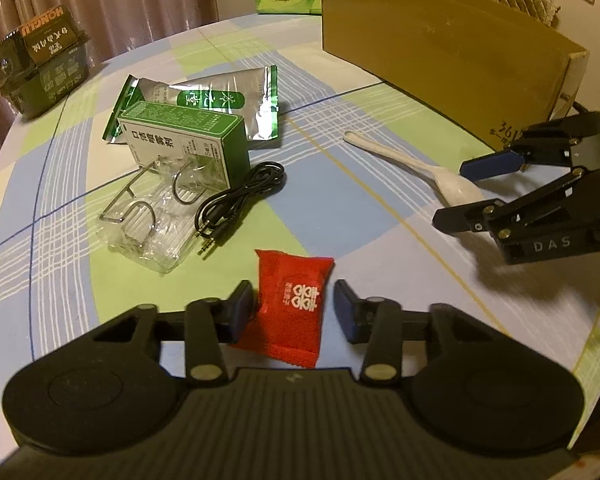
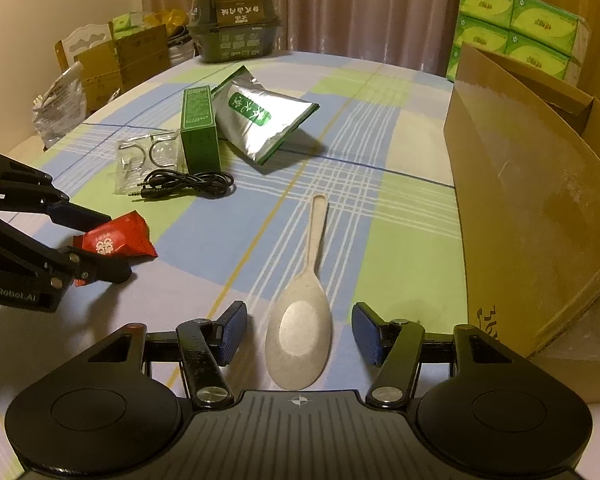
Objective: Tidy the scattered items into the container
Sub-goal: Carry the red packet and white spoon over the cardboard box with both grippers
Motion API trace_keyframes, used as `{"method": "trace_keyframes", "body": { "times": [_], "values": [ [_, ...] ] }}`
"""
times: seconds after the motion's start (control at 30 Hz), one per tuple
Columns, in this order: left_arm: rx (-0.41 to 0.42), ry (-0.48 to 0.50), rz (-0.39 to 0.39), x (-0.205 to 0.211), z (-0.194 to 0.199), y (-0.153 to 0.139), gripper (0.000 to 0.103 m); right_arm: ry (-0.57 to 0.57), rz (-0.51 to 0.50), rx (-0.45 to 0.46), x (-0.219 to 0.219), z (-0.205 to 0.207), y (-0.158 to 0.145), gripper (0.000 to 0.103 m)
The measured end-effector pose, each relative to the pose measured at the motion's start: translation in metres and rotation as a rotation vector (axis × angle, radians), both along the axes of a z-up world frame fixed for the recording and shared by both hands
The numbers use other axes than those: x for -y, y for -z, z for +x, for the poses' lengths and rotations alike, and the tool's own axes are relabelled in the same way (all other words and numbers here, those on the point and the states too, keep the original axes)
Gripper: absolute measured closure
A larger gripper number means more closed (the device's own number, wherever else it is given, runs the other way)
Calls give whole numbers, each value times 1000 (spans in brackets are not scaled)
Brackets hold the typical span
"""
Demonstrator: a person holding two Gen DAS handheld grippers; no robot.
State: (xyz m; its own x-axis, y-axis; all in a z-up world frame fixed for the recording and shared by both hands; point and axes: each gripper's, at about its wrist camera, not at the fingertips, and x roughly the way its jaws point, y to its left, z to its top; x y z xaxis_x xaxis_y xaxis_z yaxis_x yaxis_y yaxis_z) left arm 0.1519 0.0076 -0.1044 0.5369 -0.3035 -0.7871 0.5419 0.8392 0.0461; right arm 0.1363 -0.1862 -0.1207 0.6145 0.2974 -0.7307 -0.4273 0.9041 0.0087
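Observation:
My left gripper point(image 1: 294, 304) is open around a red candy packet point(image 1: 290, 308) lying on the table; it also shows in the right wrist view point(image 2: 114, 238). My right gripper point(image 2: 298, 330) is open with a beige rice spoon point(image 2: 302, 328) between its fingers, bowl toward me; the spoon also shows in the left wrist view point(image 1: 420, 170). A green medicine box point(image 1: 188, 140), a silver tea pouch point(image 1: 220, 100), a black audio cable point(image 1: 236, 196) and a clear packet with metal hooks point(image 1: 148, 216) lie scattered. The cardboard box point(image 2: 532, 168) stands at the right.
A dark green lidded container point(image 2: 236, 26) sits at the table's far edge. Green tissue packs point(image 2: 516, 28) are stacked behind the cardboard box. Cartons and a plastic bag point(image 2: 56, 100) stand off the table to the left. The checked tablecloth point(image 2: 400, 240) covers the round table.

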Motion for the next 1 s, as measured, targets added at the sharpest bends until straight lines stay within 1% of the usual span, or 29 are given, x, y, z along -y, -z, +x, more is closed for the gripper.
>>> {"method": "trace_keyframes", "body": {
  "times": [0.03, 0.17, 0.4, 0.43, 0.47, 0.5, 0.63, 0.87, 1.0],
  "values": [
    [0, 0, 0, 0, 0, 0, 73, 2, 0, 0, 0, 0, 0, 47],
    [7, 11, 8, 1, 0, -1, 76, 10, 4, -1, 1, 0, 1, 47],
    [19, 17, 5, 5, 0, 0, 77, 18, 2, -3, 0, 1, 0, 49],
    [20, 16, 2, 5, 0, -1, 77, 17, 5, -4, 0, 1, 0, 58],
    [20, 15, 1, 5, 0, -1, 77, 15, 7, -2, 0, 1, 0, 64],
    [20, 15, 0, 5, 0, -1, 77, 15, 1, 2, -1, 1, -1, 73],
    [18, 14, -8, 5, 0, -1, 77, 22, 3, 3, -2, 0, -3, 74],
    [4, 3, -69, 4, 2, -5, 78, 19, 6, 52, -1, -6, -16, 74],
    [5, -6, -85, 3, 2, -7, 78, 19, 10, 71, -2, -8, -24, 74]
  ]
}}
